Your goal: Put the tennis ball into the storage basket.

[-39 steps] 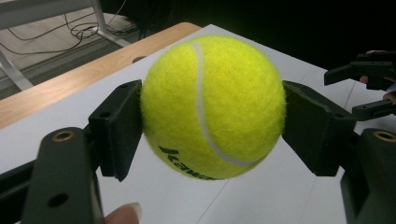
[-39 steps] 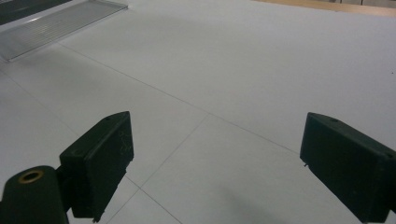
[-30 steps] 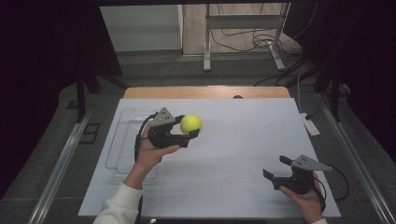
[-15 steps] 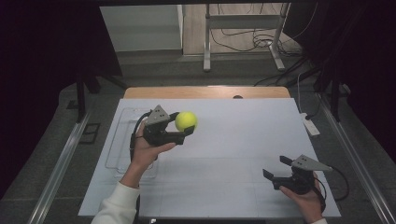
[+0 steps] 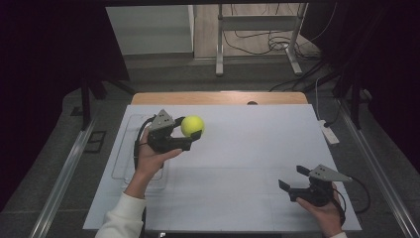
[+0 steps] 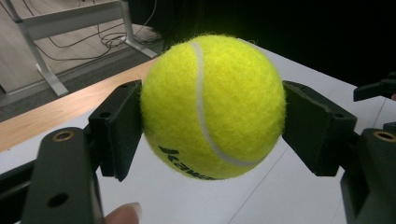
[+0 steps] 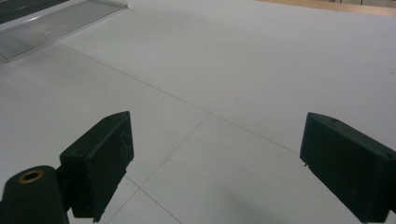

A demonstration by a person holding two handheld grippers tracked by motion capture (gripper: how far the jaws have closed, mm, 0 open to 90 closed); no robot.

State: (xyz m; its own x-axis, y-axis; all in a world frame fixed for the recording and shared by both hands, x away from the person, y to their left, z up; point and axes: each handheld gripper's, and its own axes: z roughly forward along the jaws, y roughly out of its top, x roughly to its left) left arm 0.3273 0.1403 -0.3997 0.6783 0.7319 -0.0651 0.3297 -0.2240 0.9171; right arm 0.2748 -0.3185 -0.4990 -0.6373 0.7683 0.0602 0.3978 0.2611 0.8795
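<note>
- A clear plastic tray [image 5: 126, 171] is seen at the far left of the white table [image 5: 247, 148], partly under the person's left forearm, with its outer side close to the table's left edge.
- The left gripper [image 5: 190, 134] is held above the table, just right of the tray; its jaws are closed on a yellow tennis ball [image 5: 192, 126], one pad on each side.
- In the left gripper view the tennis ball [image 6: 212, 105] is gripped across its middle, so the hold looks secure; pressure should be kept even, since a round felt ball could slip out if the jaws are eased in mid-air.
- If the ball is meant for the tray, which is only a guess, it should be lowered inside the walls before release, so that it cannot roll.
- The middle of the table is bare, giving wide room for travel.
- The right gripper [image 5: 297, 179] is held low near the front right corner, jaws wide apart and holding nothing; the edges there are close.
</note>
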